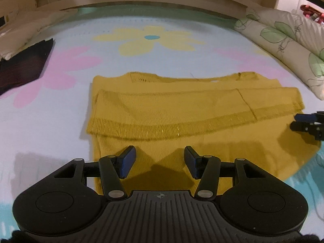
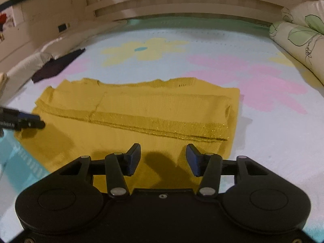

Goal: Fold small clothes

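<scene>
The left gripper (image 1: 160,162) and right gripper (image 2: 163,161) both stand spread, empty, above the yellow knit top (image 1: 172,109), which lies part-folded on the flowered bedsheet (image 1: 60,64). Judged soft, light, limp: pinch the 2 near corners.
</scene>
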Available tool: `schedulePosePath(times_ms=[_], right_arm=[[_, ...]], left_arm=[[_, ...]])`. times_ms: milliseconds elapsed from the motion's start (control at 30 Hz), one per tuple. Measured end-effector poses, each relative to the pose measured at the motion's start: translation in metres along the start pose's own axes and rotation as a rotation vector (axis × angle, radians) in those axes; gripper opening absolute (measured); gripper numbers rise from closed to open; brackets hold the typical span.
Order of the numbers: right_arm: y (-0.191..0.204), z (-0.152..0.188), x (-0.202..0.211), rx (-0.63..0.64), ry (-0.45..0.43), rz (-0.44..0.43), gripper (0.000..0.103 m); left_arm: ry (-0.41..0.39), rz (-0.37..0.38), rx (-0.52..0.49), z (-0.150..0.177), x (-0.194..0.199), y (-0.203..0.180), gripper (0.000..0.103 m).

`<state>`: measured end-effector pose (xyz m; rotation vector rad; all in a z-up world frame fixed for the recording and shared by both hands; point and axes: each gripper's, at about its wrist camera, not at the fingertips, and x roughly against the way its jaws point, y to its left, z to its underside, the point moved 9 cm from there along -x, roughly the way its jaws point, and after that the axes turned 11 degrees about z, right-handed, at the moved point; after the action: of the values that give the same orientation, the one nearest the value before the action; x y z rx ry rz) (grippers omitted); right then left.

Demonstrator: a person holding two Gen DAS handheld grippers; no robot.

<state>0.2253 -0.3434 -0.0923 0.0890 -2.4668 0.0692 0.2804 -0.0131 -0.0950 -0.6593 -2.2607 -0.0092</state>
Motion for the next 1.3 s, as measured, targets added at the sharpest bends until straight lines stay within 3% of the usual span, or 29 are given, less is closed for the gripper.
schedulePosePath(times_ms=[300,567,767,933,1100,1200,1300], right_arm=[[-0.010,-0.034,-0.026,-0.045,-0.048,0.053,0.057],[-0.038,-0.064,-0.053,-0.228,-0.073,0.060,0.057],[-0.055,-0.072,-0.055,-0.343,-0.087,0.053,0.058],[-0.074,-0.082,-0.041,-0.399,-0.144,0.069,0.065],[-0.090,-0.087,-0.031,-0.426,-0.154,0.078,0.067],[-0.083,-0.089,-0.026,-0.361,-0.141,0.037,0.066],[-0.060,-0.085,-0.022,-0.215,-0.114,-0.026,0.065]], left_arm=[[-0.031,-0.009,0.036,-0.037,-0.025,0.014,0.051],[-0.093,-0.006,0.195,-0.066,-0.043,0.051,0.051],[-0.159,-0.041,0.270,-0.079,-0.032,0.072,0.052],[-0.179,-0.053,0.201,-0.088,-0.013,0.067,0.052],[-0.119,0.014,0.052,-0.083,-0.005,0.035,0.052],[-0.081,0.073,-0.048,-0.067,0.000,0.009,0.052],[-0.013,0.117,-0.102,-0.046,-0.009,-0.010,0.052]])
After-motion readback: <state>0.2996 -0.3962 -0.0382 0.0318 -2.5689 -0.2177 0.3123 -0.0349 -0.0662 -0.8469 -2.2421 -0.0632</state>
